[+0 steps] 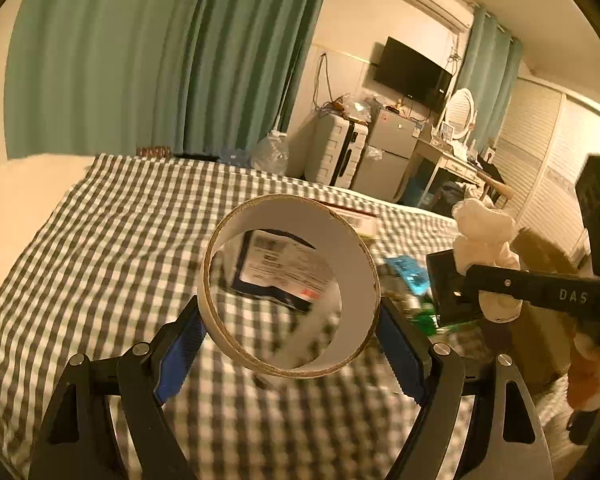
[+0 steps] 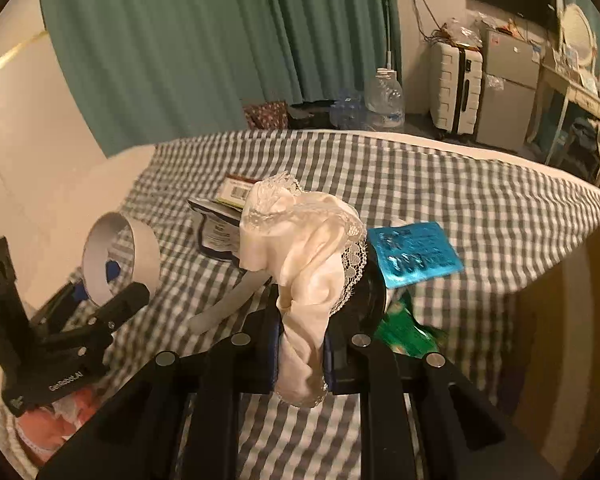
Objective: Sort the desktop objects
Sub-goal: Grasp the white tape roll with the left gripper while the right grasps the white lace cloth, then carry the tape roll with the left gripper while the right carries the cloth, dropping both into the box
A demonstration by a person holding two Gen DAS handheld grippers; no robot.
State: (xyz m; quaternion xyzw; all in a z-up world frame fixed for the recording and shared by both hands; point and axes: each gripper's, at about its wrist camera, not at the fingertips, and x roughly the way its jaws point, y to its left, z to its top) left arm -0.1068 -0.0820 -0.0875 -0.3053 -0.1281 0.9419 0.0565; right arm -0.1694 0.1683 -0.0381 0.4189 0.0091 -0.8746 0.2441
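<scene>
Your left gripper (image 1: 290,336) clamps cardboard ring (image 1: 290,284) across its outer wall, raised over checked cloth (image 1: 100,240). Ring light, stiff, but thin wall buckles (squeeze gently, keep pads mid-wall). Your right gripper (image 2: 300,356) pinched shut on cream lace cloth (image 2: 304,248), lifted clear; soft, limp, slippery, so grip bunched folds.

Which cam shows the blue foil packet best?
Right wrist: the blue foil packet lies flat on the checked cloth, nearly whole, one corner tucked behind the lace-trimmed cloth. Left wrist catches only a blurred sliver beside the cardboard ring.
</scene>
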